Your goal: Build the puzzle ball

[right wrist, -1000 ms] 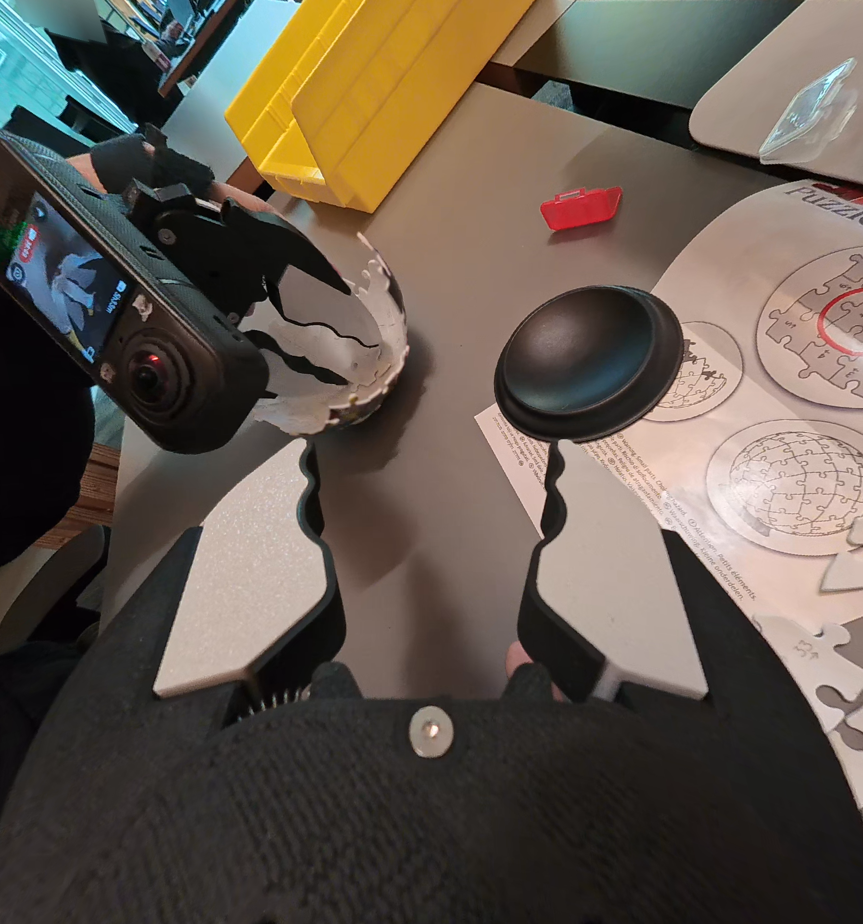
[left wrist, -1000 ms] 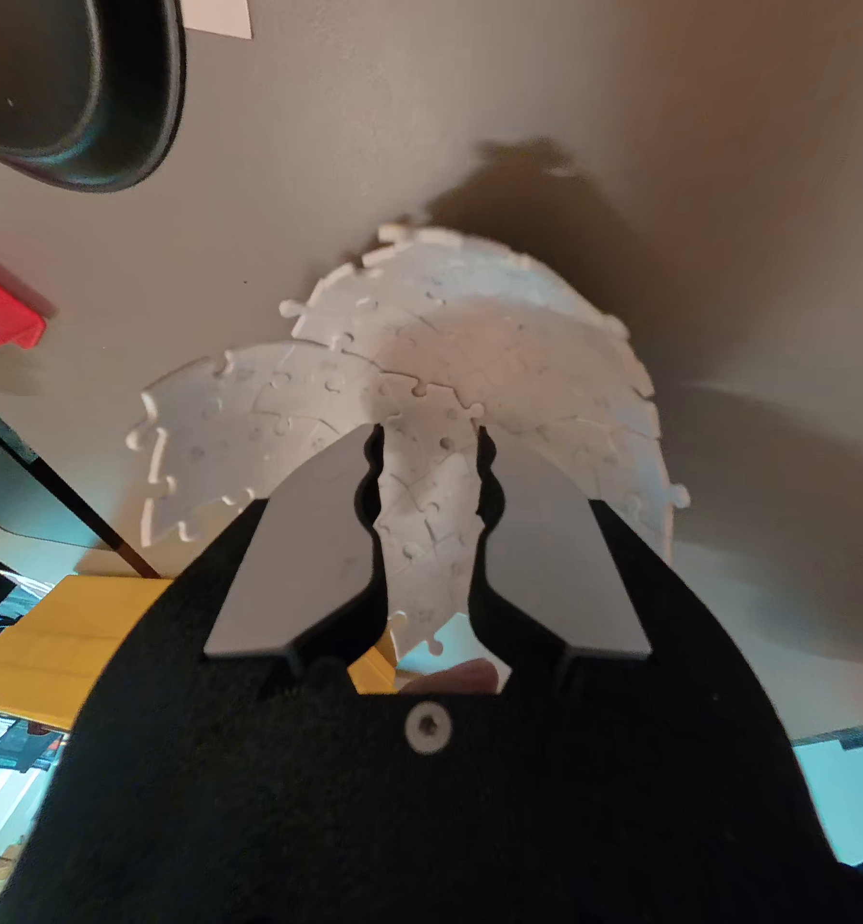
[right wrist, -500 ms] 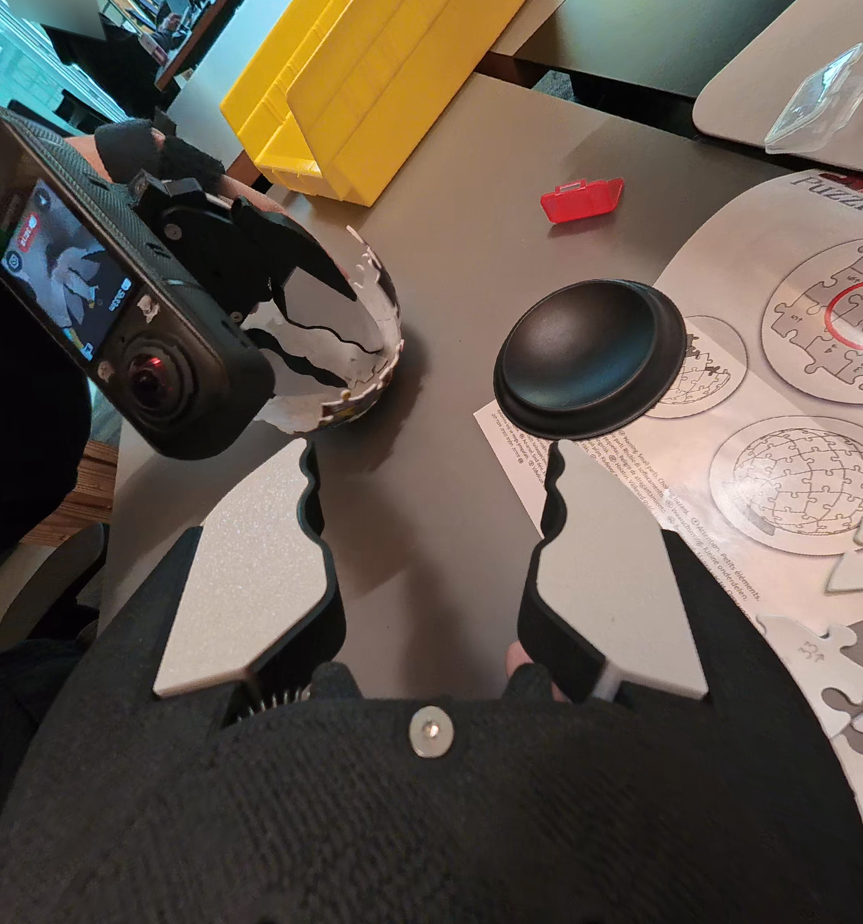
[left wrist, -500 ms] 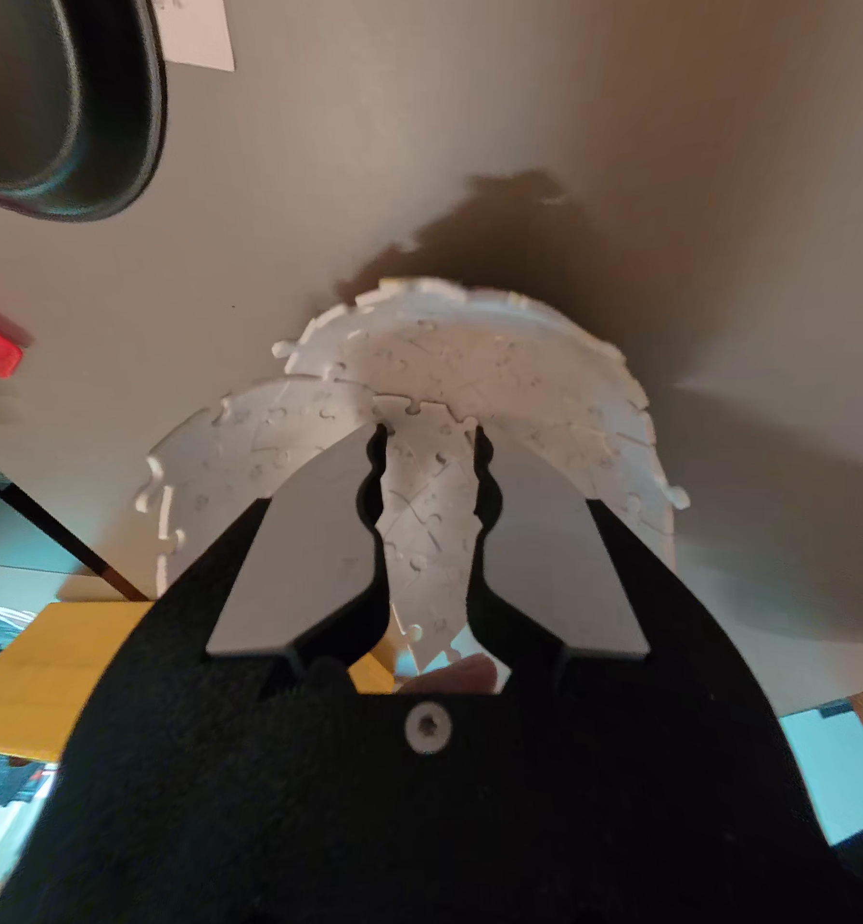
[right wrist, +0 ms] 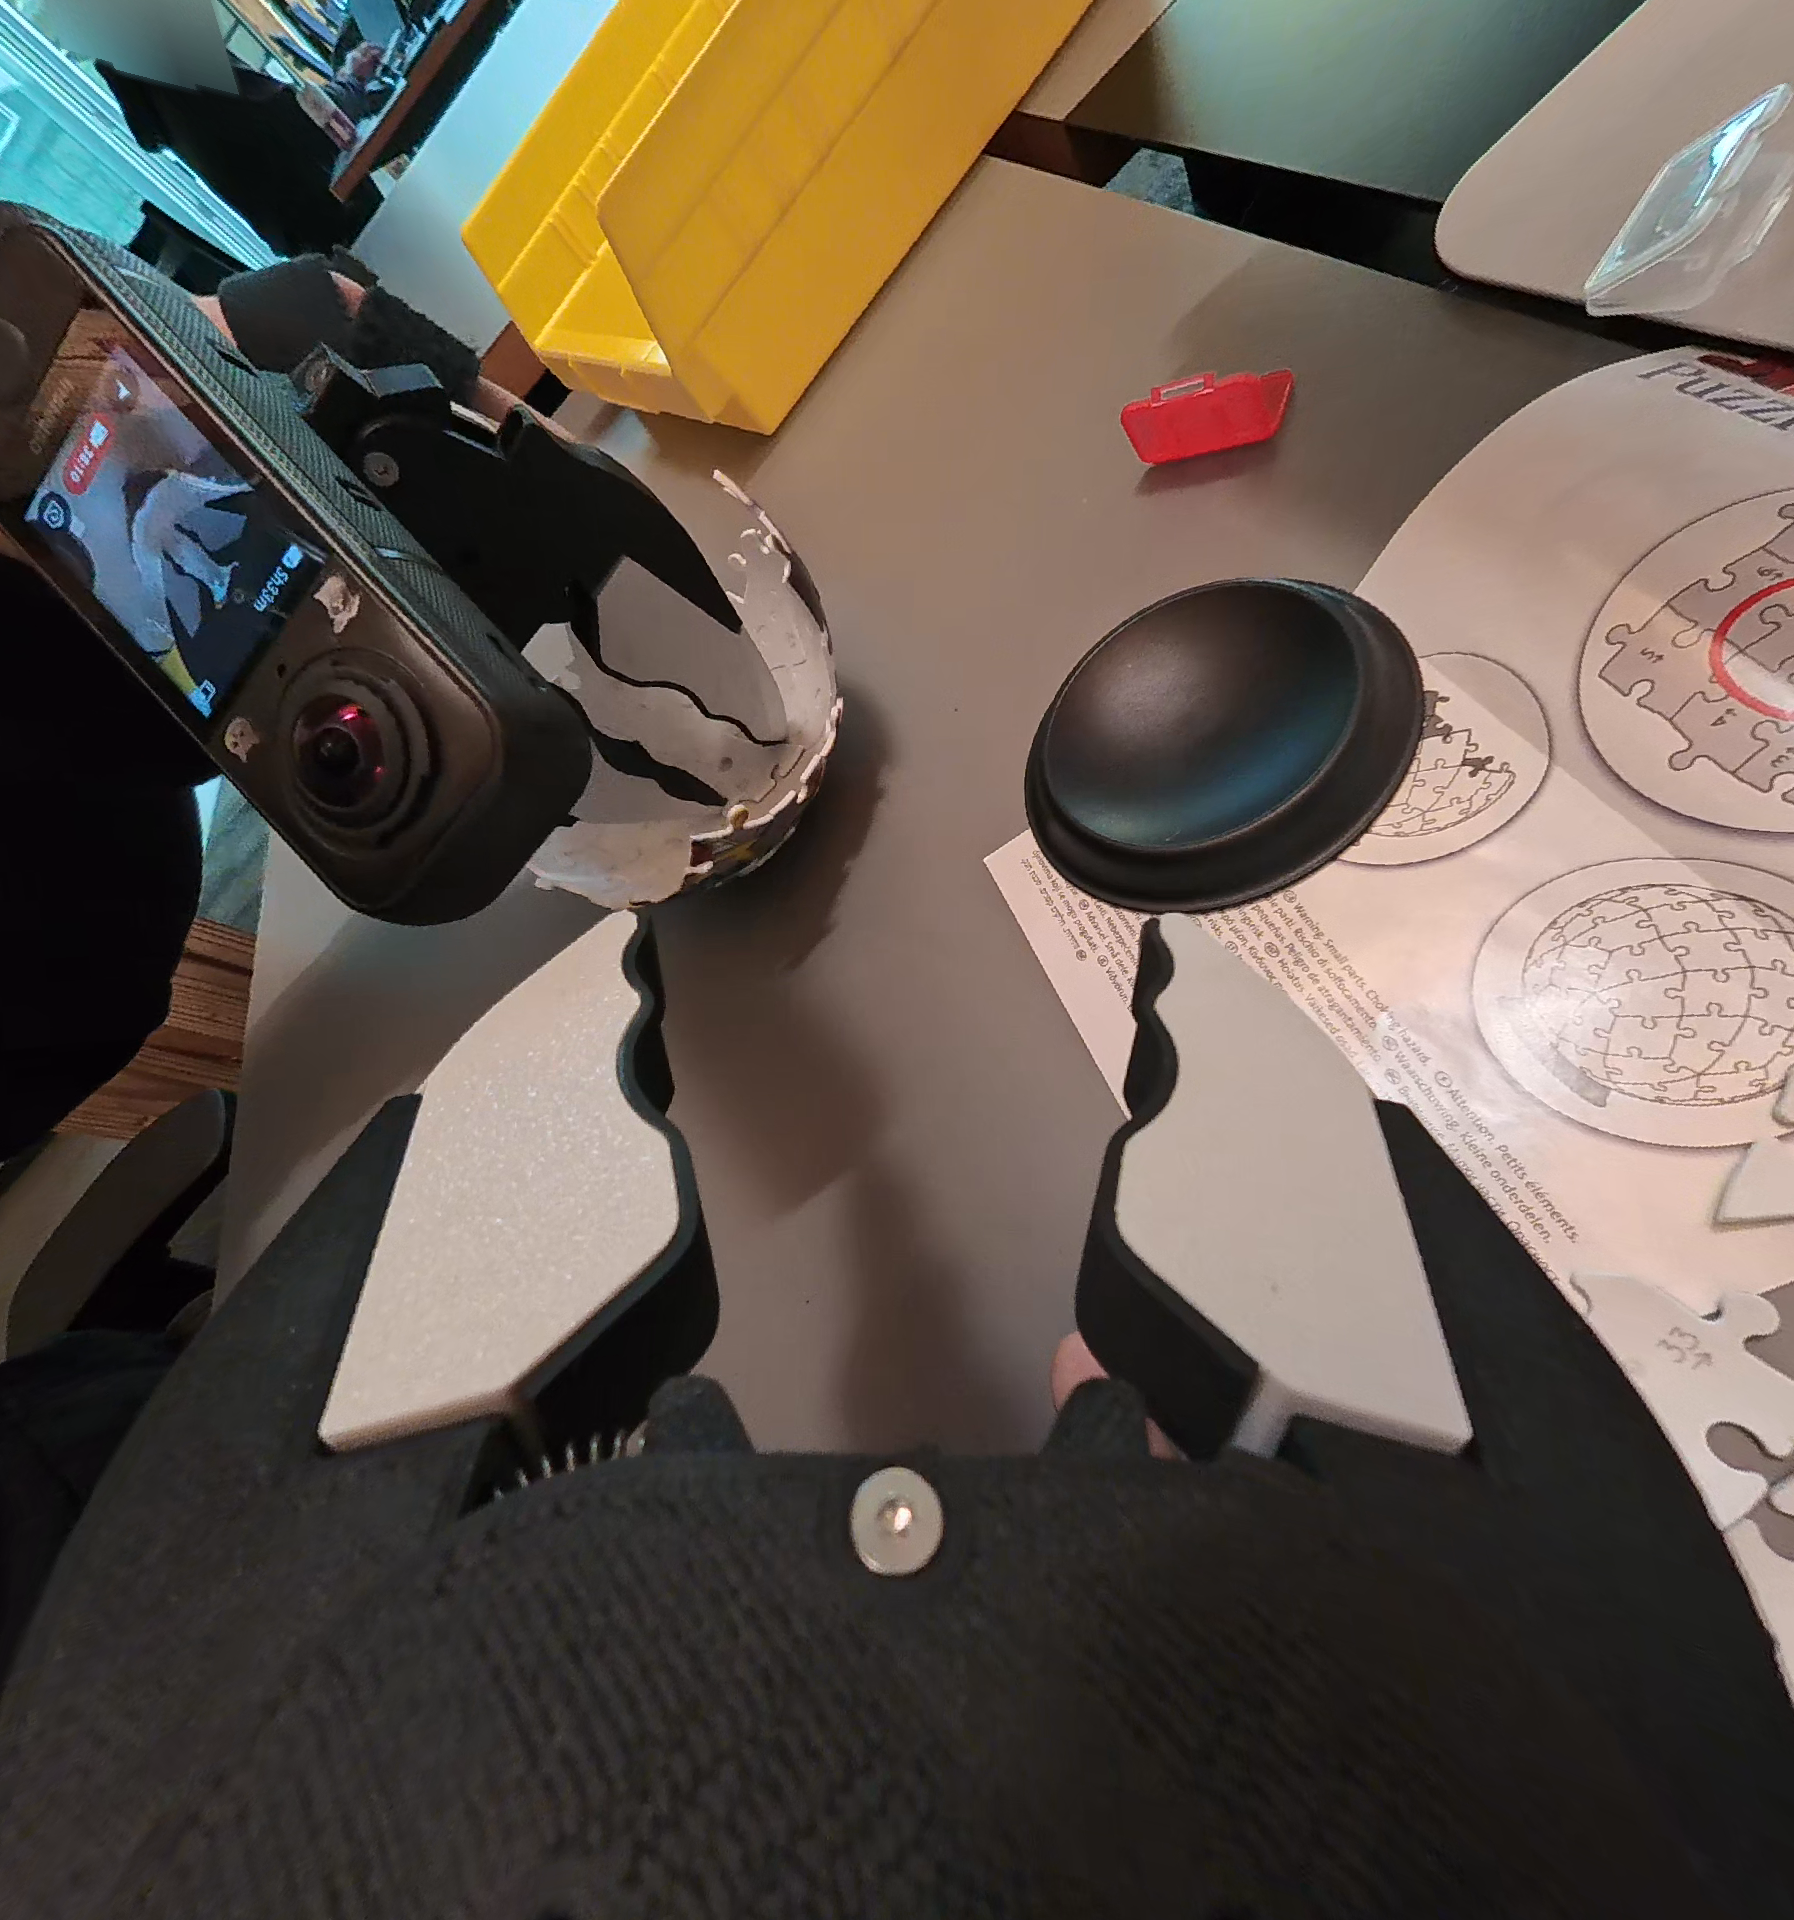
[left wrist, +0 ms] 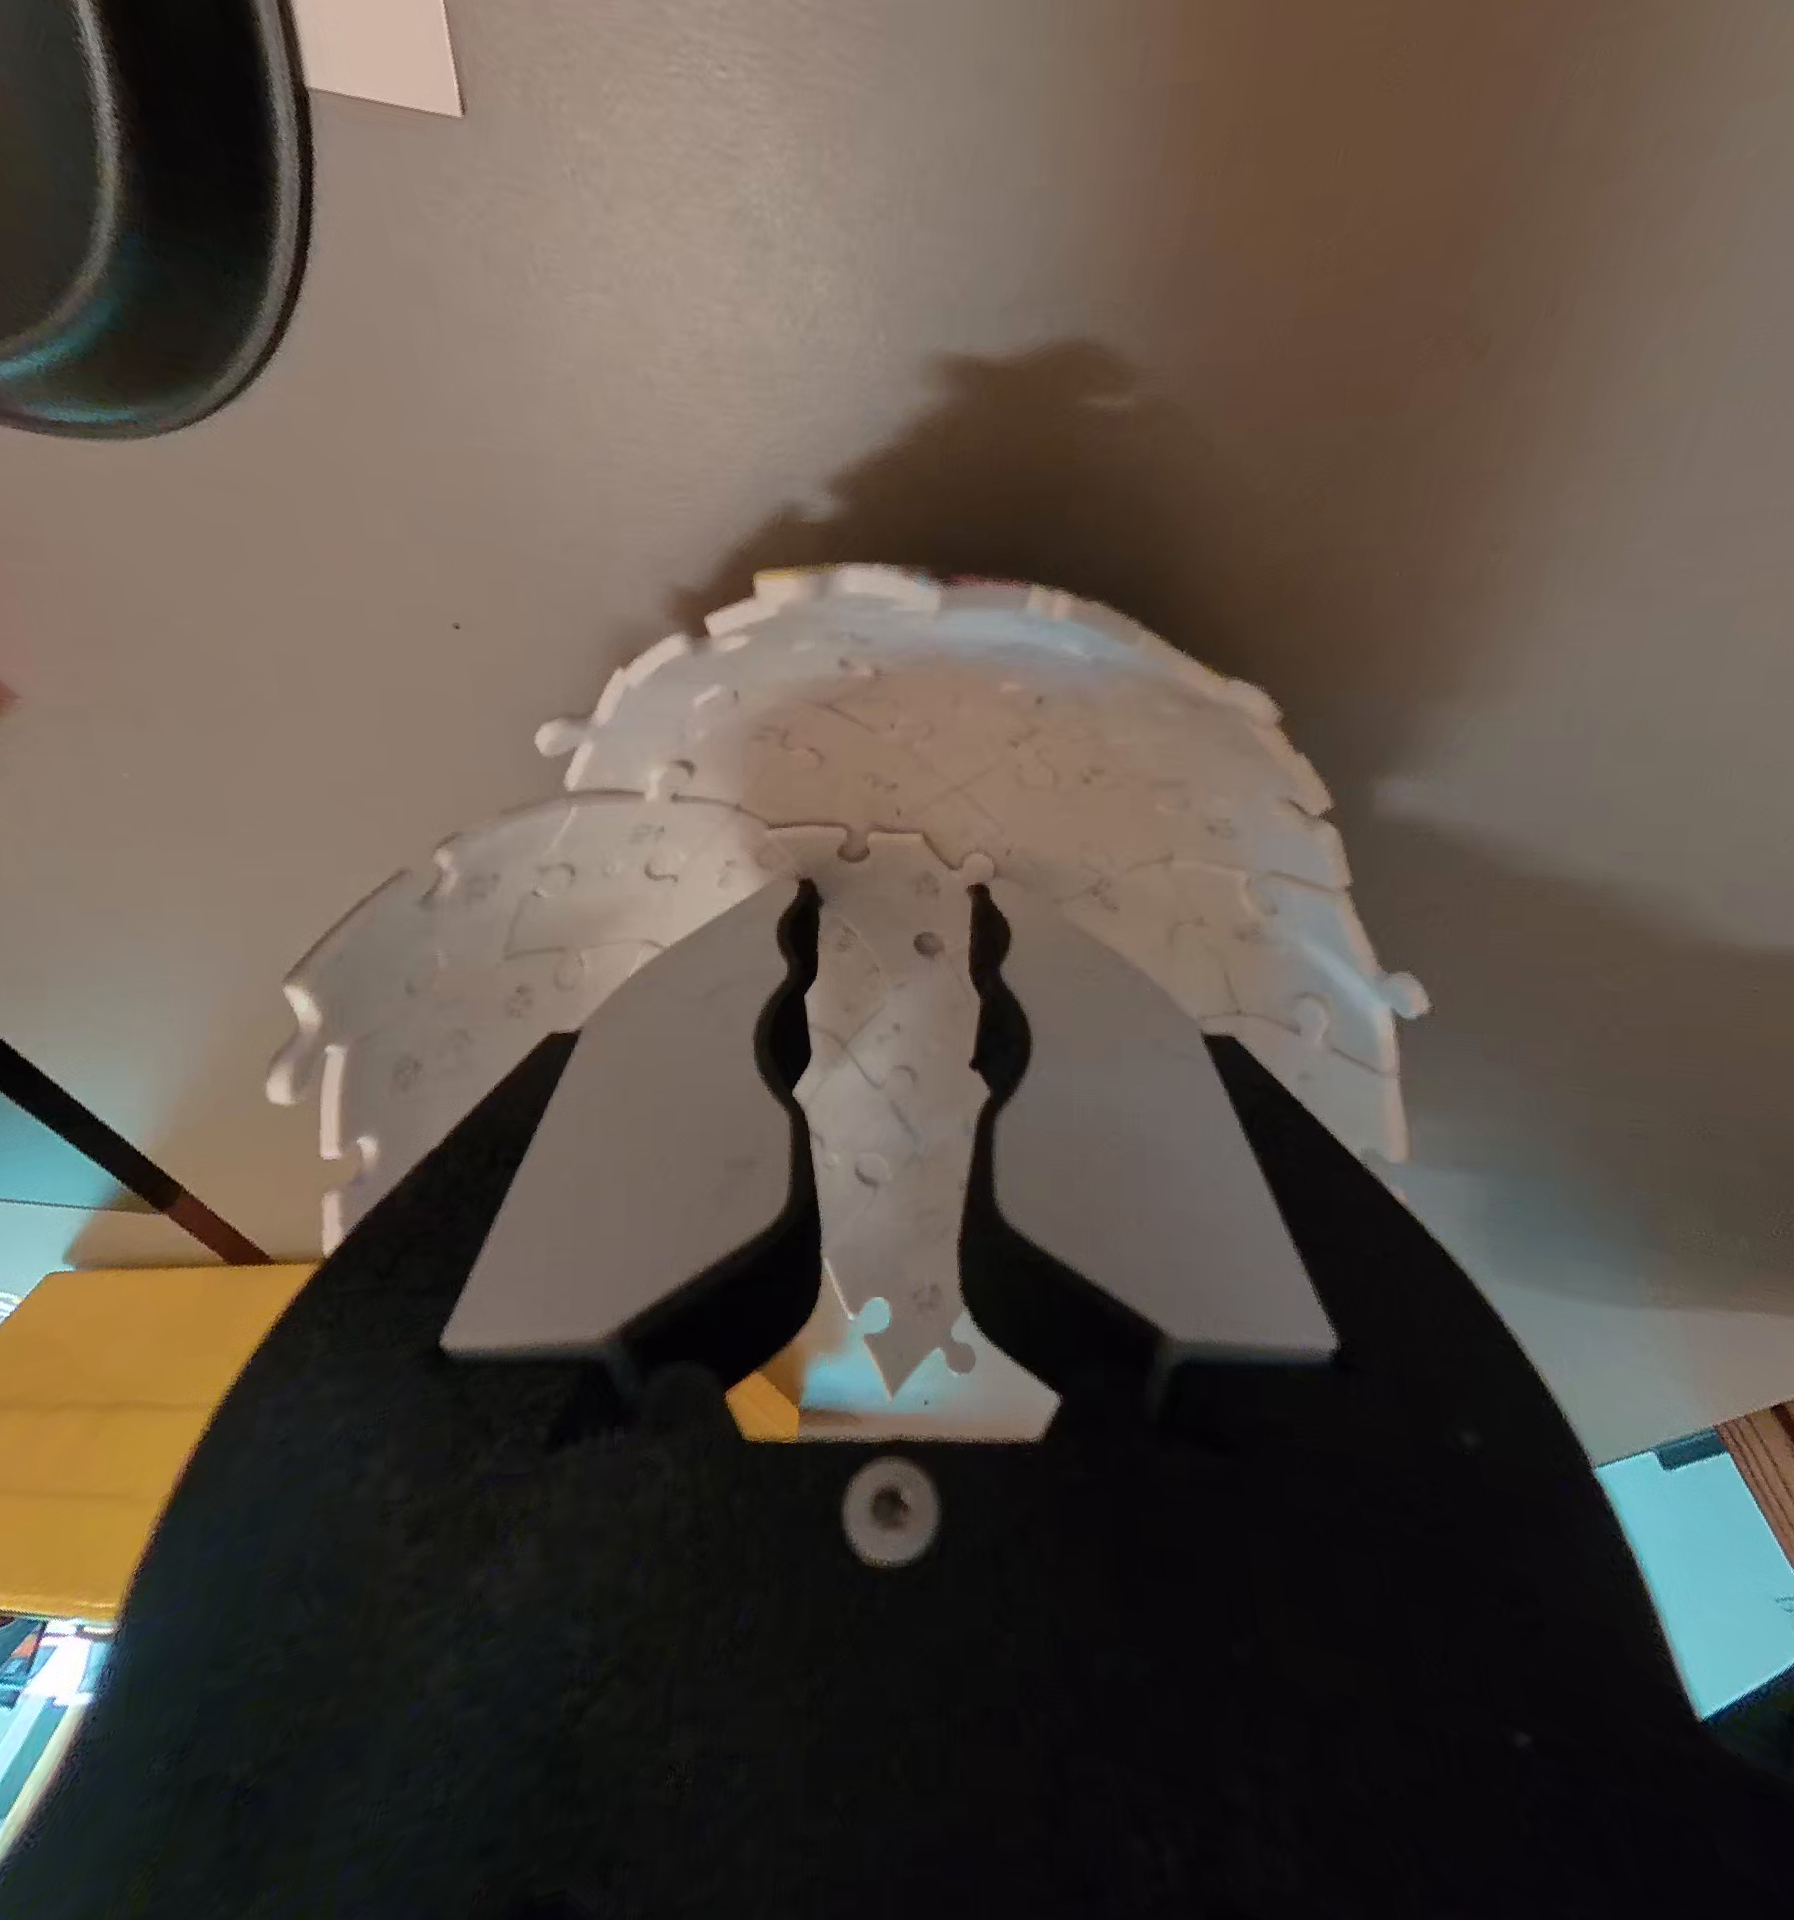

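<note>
The partly built puzzle ball (left wrist: 1028, 758) is an open half shell with its white inner side showing. It rests on its side on the grey table (left wrist: 1080, 312). My left gripper (left wrist: 891, 904) is shut on a strip of the shell's wall. In the right wrist view the shell (right wrist: 805, 717) sits at the left, with the left gripper (right wrist: 753, 686) reaching into it. My right gripper (right wrist: 898, 935) is open and empty above bare table, between the shell and the black dome stand (right wrist: 1215, 727).
The stand sits on the edge of a printed instruction sheet (right wrist: 1651, 987), with loose puzzle pieces (right wrist: 1703, 1382) at the right. A small red part (right wrist: 1205, 416), yellow bins (right wrist: 768, 177) and a clear plastic blister (right wrist: 1703, 229) lie farther back. The stand (left wrist: 93, 208) also shows top left. Spacing between my two grippers at the tips: around 15 cm.
The shell in my left gripper has sunk and tilted slightly toward the table. My right gripper has hardly moved and stays open.
</note>
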